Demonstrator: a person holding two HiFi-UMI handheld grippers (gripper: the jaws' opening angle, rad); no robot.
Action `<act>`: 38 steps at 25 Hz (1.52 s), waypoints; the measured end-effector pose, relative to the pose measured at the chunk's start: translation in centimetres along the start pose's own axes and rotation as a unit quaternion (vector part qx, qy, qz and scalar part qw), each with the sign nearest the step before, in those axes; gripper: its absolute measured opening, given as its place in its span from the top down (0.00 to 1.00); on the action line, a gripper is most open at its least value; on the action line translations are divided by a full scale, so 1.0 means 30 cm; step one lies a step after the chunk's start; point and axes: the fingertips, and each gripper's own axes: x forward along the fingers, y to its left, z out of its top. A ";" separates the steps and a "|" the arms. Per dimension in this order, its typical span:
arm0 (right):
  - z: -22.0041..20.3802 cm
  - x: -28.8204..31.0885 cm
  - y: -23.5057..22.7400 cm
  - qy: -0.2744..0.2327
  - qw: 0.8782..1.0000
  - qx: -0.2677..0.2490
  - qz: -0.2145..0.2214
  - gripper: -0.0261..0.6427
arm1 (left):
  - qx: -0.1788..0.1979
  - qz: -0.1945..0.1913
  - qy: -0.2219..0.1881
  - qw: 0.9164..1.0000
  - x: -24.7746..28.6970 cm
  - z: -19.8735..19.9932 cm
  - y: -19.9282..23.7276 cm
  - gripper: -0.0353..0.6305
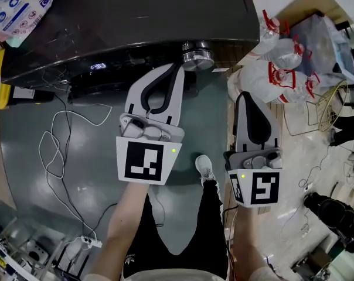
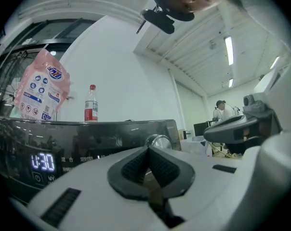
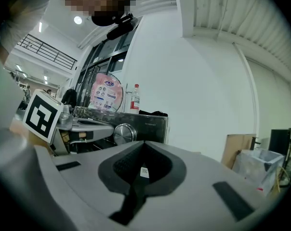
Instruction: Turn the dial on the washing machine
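Approach step: left gripper (image 1: 178,68), jaws together and empty, sits just short of the dial (image 1: 197,55); right gripper (image 1: 243,96) likewise pinched, idle; next, I judge, open and clasp the dial.

Dial (image 2: 157,141): I see only its top, at frame centre; the left gripper (image 2: 148,153) covers the lower part.
Pouch (image 1: 19,7): cut off by the upper left edge of the head view.
Panel print (image 2: 83,159): too small for me to read.
Bottle (image 2: 91,105): label too small for me to read.
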 end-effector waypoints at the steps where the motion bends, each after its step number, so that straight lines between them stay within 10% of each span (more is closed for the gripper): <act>1: -0.003 0.002 0.001 0.000 1.000 0.001 0.000 0.96 | 0.003 -0.001 0.001 1.000 0.000 -0.001 0.000 0.95; 38: -0.068 -0.027 0.022 0.015 1.000 0.020 0.000 0.96 | -0.018 -0.009 0.015 1.000 0.012 -0.082 -0.012 0.95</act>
